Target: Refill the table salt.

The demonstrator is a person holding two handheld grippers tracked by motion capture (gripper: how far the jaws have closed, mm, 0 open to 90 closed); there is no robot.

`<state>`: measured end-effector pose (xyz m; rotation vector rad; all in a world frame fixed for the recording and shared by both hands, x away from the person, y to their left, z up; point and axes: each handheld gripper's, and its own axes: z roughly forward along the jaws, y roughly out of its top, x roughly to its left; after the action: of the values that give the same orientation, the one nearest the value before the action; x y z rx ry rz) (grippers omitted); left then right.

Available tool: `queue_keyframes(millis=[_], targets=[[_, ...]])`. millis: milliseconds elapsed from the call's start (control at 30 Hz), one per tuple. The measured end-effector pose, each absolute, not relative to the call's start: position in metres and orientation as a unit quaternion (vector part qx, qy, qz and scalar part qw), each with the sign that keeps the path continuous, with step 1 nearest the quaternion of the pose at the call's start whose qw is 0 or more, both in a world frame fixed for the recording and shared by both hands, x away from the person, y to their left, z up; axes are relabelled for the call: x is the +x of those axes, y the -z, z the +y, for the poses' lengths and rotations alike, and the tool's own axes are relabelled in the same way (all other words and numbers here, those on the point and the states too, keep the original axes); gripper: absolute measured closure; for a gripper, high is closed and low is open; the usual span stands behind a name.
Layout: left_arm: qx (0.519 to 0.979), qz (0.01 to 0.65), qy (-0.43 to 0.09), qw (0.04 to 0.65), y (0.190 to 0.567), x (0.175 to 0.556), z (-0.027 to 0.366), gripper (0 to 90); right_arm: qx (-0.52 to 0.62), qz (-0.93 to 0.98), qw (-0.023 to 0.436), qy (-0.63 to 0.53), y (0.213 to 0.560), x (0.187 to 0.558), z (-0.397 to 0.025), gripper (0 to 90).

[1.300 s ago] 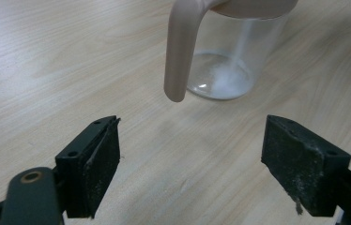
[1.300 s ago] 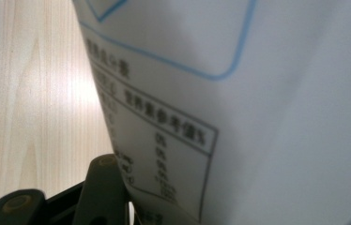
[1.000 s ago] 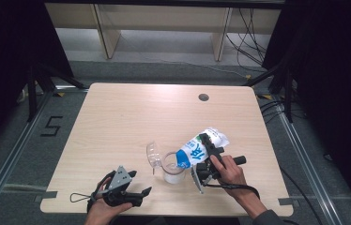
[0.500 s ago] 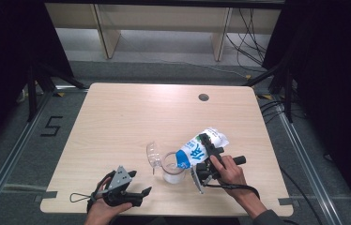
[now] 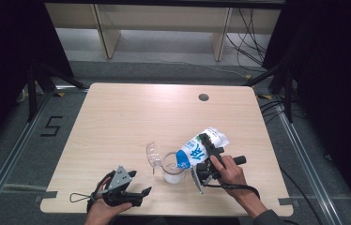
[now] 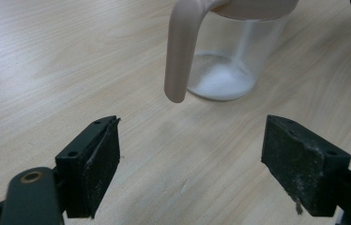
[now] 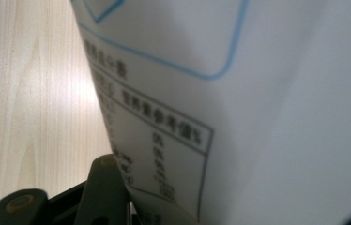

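Observation:
A white bag with blue print [image 5: 196,151] hangs tilted, its lower end over the mouth of a clear jug [image 5: 172,169] near the table's front middle. My right gripper [image 5: 209,146] is shut on the bag's upper part; in the right gripper view the bag [image 7: 239,93] hides most of the jaws. The jug [image 6: 232,61] has a beige handle [image 6: 180,51] and a thin layer of white powder [image 6: 218,84] at its bottom. My left gripper [image 5: 141,195] rests at the front left of the jug, open with nothing between its jaws [image 6: 192,159].
A clear hinged lid [image 5: 152,153] stands open at the jug's left side. The wooden table [image 5: 131,117] has a round cable hole [image 5: 203,97] at the back right. Its front edge lies just below both hands.

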<state>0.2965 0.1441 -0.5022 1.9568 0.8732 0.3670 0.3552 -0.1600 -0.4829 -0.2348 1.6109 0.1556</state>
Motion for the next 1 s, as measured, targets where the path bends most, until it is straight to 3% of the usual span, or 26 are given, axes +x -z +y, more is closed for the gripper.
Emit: queue_keyframes(millis=[1000], targets=[[0.802,0.348,-0.152,0.46,0.5009,0.2966,0.1453,19.3,-0.124,0.708,0.692,-0.061,0.4802,0.3536,-0.1589,55.3]])
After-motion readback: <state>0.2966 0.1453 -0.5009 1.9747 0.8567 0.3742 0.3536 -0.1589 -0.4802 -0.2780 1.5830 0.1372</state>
